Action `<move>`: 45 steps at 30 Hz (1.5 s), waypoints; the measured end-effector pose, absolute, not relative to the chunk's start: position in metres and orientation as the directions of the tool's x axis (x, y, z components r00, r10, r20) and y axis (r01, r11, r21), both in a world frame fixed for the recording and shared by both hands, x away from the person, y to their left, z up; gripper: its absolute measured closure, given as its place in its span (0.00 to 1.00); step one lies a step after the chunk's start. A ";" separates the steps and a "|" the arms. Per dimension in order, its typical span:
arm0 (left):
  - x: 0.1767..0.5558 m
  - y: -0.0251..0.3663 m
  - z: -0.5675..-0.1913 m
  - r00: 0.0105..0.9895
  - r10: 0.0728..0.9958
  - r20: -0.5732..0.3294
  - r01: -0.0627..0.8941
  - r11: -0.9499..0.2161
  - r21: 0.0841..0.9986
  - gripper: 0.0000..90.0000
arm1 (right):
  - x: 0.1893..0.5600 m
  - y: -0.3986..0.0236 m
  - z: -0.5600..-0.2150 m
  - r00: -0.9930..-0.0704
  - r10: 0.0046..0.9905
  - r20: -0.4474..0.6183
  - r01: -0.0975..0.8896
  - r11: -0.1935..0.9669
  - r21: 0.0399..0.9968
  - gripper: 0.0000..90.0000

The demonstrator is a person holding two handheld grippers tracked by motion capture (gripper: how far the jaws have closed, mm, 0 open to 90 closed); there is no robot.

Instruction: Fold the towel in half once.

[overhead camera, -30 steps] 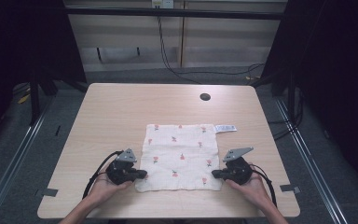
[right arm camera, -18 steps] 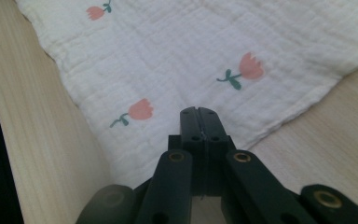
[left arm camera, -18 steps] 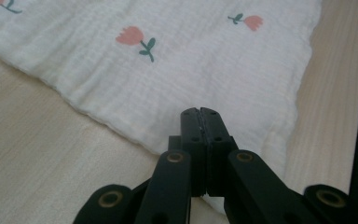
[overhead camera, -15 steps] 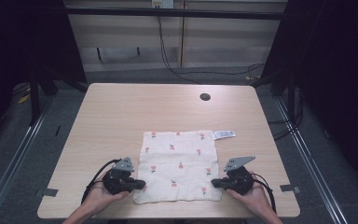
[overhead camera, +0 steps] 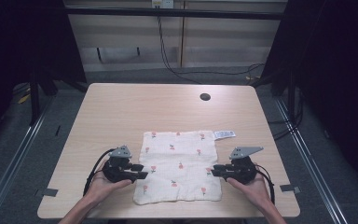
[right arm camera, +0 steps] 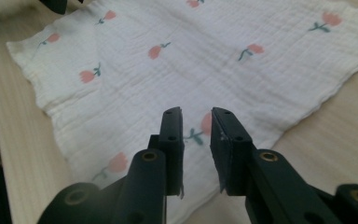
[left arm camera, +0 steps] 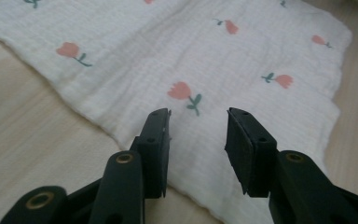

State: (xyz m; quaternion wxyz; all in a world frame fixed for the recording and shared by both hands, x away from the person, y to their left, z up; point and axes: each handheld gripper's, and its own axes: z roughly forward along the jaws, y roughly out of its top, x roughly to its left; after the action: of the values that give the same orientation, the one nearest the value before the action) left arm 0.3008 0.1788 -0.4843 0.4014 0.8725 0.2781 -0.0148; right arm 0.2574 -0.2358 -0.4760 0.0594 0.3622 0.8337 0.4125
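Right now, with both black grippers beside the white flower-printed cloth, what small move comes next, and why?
Probably draw both back: the left gripper and right gripper have just been opening, nothing pinched between the jaws, and the white flower-printed cloth lies flat on the wooden table.

Your left gripper [overhead camera: 140,171] and right gripper [overhead camera: 215,171] have just been opening, and the cloth [overhead camera: 179,164] lies loose between each pair of jaws. It now lies lower in the frame than a second ago, its near edge drawn toward the bottom.

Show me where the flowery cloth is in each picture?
High view: cloth lies low in the middle, between the left gripper and right gripper.
Left gripper view: cloth spreads across the top.
Right gripper view: cloth likewise.
Shared landmark: its pink flowers.
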 end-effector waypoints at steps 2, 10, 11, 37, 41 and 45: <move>0.302 0.179 -0.485 0.838 0.488 -0.245 0.505 -0.522 0.688 0.66 | 0.262 -0.235 -0.474 -0.725 0.657 0.205 0.556 0.384 0.737 0.80; 0.319 0.175 -0.482 0.817 0.530 -0.226 0.514 -0.493 0.702 0.64 | 0.278 -0.238 -0.471 -0.710 0.677 0.193 0.567 0.387 0.727 0.68; 0.324 0.170 -0.484 0.814 0.534 -0.231 0.525 -0.502 0.687 0.64 | 0.281 -0.240 -0.471 -0.704 0.683 0.194 0.573 0.385 0.724 0.66; 0.323 0.167 -0.500 0.850 0.495 -0.182 0.465 -0.541 0.701 0.63 | 0.365 -0.243 -0.470 -0.649 0.751 0.126 0.584 0.384 0.715 0.55; 0.322 0.171 -0.502 0.853 0.481 -0.200 0.464 -0.524 0.714 0.61 | 0.383 -0.245 -0.473 -0.642 0.756 0.128 0.583 0.372 0.722 0.56; 0.321 0.171 -0.502 0.860 0.476 -0.183 0.446 -0.527 0.724 0.61 | 0.393 -0.245 -0.477 -0.635 0.760 0.137 0.596 0.369 0.713 0.60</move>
State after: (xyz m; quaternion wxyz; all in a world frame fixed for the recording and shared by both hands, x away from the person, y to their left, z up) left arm 0.3207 0.1710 -0.5025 0.4087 0.8735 0.2638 0.0184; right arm 0.3934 -0.2451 -0.4767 0.1079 0.4136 0.8203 0.3800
